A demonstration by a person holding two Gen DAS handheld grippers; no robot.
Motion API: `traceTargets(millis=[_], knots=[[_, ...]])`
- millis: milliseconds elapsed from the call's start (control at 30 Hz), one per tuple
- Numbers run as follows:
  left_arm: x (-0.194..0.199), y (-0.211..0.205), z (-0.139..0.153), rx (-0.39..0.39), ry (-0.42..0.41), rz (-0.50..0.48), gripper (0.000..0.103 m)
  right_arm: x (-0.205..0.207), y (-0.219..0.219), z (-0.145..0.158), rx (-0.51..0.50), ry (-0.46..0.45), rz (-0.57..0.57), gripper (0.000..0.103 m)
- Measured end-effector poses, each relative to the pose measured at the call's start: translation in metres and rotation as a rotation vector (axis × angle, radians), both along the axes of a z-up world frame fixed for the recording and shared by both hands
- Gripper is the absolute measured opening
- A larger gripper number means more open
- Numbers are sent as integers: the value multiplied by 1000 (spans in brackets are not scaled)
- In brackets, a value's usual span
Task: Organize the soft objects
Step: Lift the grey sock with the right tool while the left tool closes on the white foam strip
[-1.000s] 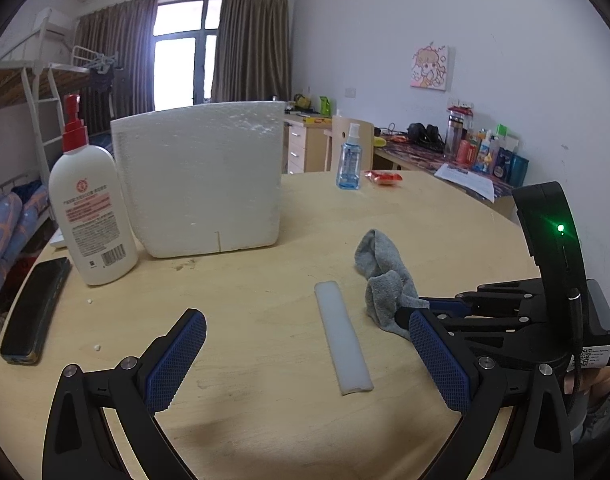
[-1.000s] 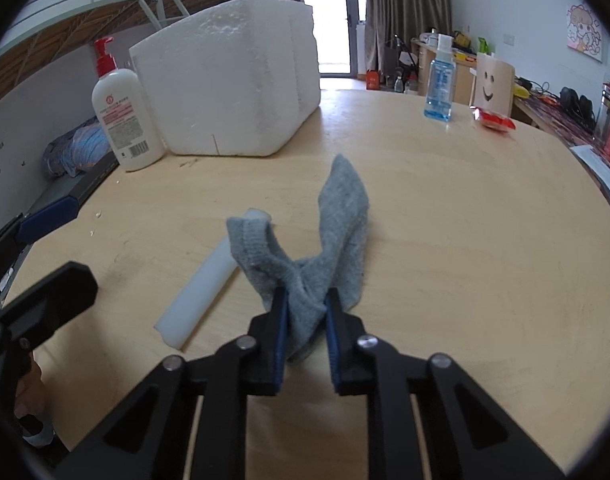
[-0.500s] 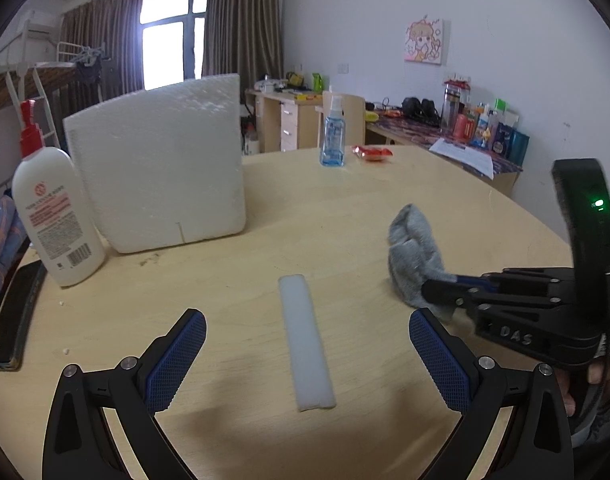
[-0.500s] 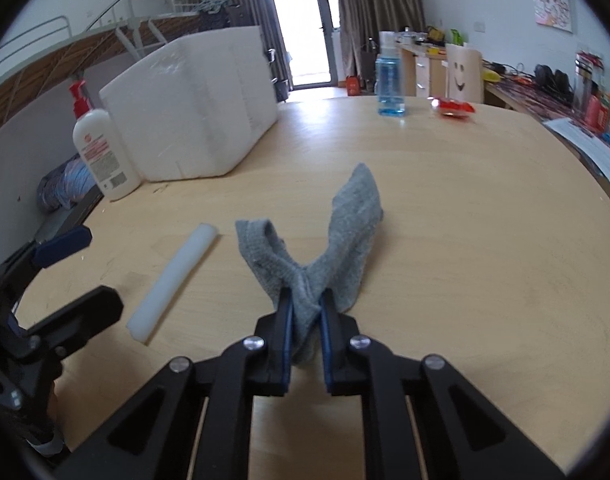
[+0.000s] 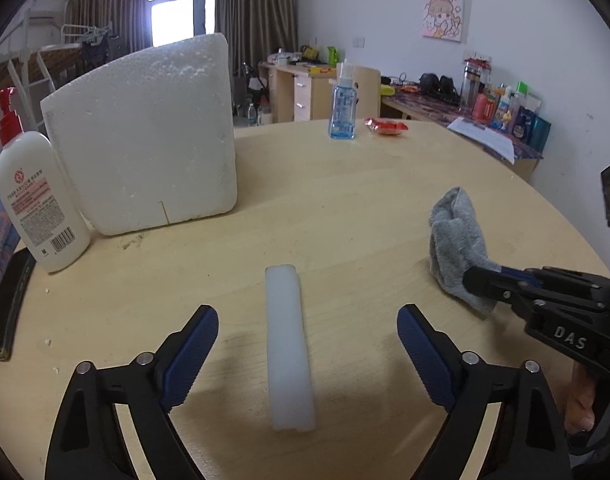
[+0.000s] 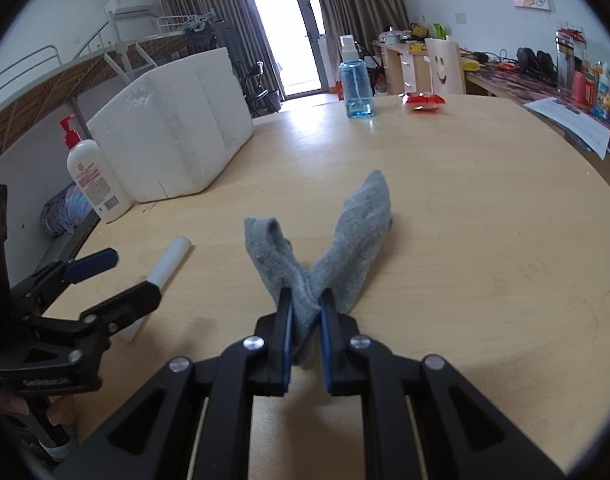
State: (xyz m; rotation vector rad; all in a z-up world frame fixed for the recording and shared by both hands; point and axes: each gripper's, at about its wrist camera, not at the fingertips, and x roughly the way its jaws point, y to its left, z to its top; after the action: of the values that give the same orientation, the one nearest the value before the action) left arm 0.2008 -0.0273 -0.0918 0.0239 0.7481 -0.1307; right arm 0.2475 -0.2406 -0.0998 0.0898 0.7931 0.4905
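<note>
Round pale wooden worktop (image 5: 345, 208): smooth, faint sheen. Grey fuzzy knit cloth sock (image 6: 345, 240): matt. White foam strip (image 5: 289, 344): smooth, matt. Large white polystyrene box (image 5: 145, 136): grainy, pebbled. White plastic pump bottle (image 5: 37, 200): glossy. Clear blue plastic spray bottle (image 6: 357, 88): shiny.

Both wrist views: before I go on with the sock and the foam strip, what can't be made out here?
- Foam box: its inside; both views show only the outer walls.
- Foam strip: near end, right wrist view, behind the closing left gripper.
- Grey sock: pinched part, hidden between the right gripper pads.
- Lotion bottle: label print too small.
- Dark flat object: cut off by the left wrist view's left edge.
</note>
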Motion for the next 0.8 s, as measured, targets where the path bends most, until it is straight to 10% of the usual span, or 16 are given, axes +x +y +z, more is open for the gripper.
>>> traceTargets(millis=[800], knots=[[14, -3, -14, 14, 122, 40, 53, 1, -7, -1, 45, -5, 37, 15]])
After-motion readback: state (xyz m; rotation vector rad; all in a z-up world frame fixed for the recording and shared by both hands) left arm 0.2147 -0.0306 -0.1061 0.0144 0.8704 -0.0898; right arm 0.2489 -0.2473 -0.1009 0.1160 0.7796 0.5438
